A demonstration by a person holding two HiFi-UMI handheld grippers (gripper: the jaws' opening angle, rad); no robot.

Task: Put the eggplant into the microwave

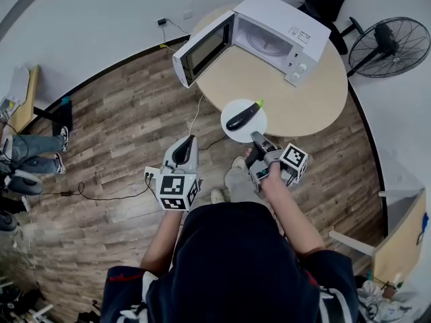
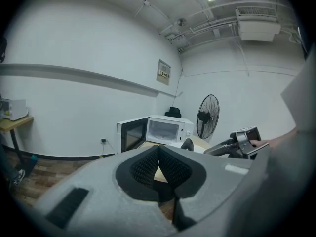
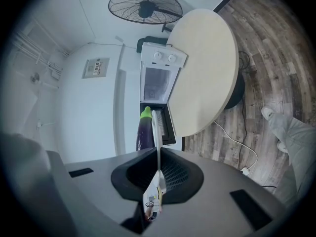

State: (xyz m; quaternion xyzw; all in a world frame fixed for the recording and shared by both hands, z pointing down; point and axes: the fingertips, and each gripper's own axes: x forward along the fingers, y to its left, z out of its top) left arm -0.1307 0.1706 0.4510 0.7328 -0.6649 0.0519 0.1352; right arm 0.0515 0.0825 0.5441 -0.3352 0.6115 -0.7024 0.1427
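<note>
A dark purple eggplant [image 1: 244, 115] with a green stem lies on a white plate [image 1: 232, 128], held off the near edge of the round table [image 1: 303, 99]. My right gripper [image 1: 256, 139] is shut on the plate's near rim; in the right gripper view the plate [image 3: 158, 132] shows edge-on between the jaws, with the eggplant [image 3: 144, 133] on it. The white microwave [image 1: 273, 36] stands on the table with its door [image 1: 202, 49] swung open. My left gripper [image 1: 183, 151] hangs over the floor left of the plate, jaws together and holding nothing.
A black standing fan [image 1: 390, 46] is beyond the table at right. A cable [image 1: 101, 195] and a power strip [image 1: 149, 173] lie on the wood floor. Another person's legs [image 1: 34, 150] are at far left. A wooden shelf [image 1: 404, 234] stands at right.
</note>
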